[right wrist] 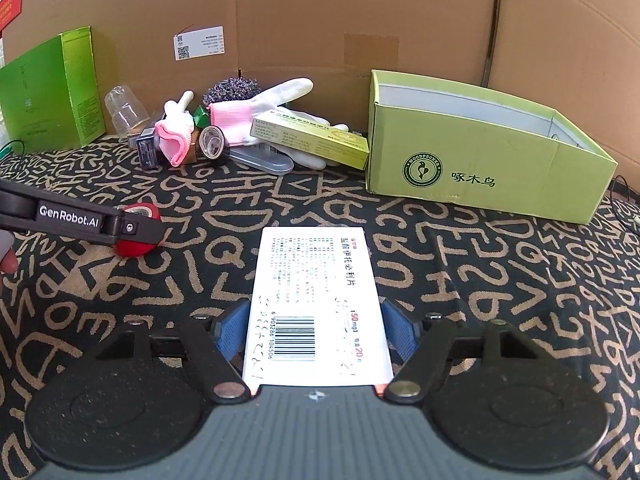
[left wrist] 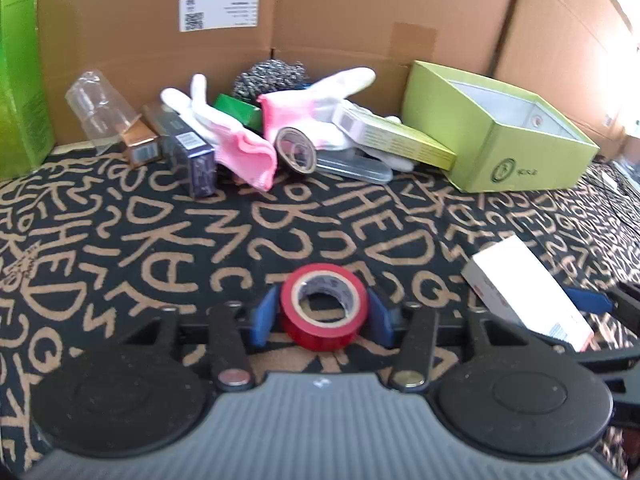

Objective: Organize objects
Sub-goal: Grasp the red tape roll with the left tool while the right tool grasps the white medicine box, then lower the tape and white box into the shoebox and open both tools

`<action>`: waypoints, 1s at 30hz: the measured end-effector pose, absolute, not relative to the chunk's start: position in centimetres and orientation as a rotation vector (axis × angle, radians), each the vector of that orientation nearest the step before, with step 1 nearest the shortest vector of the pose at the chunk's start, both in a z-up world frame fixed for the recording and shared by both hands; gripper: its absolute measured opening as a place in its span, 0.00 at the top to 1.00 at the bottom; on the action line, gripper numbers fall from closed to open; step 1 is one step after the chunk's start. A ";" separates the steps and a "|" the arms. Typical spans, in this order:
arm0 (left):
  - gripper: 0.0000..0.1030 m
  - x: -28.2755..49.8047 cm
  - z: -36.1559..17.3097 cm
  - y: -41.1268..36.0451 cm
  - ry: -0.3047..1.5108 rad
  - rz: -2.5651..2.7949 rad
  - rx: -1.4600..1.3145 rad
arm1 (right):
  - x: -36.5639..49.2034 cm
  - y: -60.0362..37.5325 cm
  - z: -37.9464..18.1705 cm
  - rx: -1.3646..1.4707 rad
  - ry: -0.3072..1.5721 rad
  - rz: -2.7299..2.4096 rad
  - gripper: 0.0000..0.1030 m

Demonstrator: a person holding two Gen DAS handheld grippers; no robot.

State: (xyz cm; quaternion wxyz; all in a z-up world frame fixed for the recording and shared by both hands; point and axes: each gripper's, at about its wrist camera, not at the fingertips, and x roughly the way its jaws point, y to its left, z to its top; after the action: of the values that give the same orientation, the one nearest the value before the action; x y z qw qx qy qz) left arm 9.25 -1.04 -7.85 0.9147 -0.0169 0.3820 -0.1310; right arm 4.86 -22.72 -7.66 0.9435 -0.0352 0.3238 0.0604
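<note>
My left gripper is shut on a red tape roll, held just over the patterned cloth; it also shows in the right wrist view. My right gripper is shut on a flat white medicine box, also seen in the left wrist view. An open lime-green box stands at the back right. A pile lies at the back centre: pink-and-white gloves, a steel scourer, a brown tape roll, a yellow-green carton.
A tall green box stands at the back left, with a clear plastic cup and small dark boxes beside it. Cardboard walls close off the back. A black cloth with tan letters covers the surface.
</note>
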 end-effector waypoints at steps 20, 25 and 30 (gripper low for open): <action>0.55 8.6 -6.5 -2.3 0.752 -0.308 0.013 | 4.7 -22.7 -7.4 -0.060 0.634 0.144 0.32; 0.55 8.3 -4.3 -3.8 0.704 -0.358 0.022 | 4.2 -23.6 -6.1 -0.052 0.590 0.140 0.32; 0.55 8.8 -1.3 -6.2 0.640 -0.427 0.023 | 3.9 -26.0 -3.5 -0.038 0.532 0.133 0.32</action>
State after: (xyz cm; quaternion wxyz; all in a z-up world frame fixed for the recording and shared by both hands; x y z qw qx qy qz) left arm 8.82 -6.15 -1.25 0.9268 0.0114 0.3122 -0.2083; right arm 3.89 -26.00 -3.49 0.9625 -0.0185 0.2625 0.0659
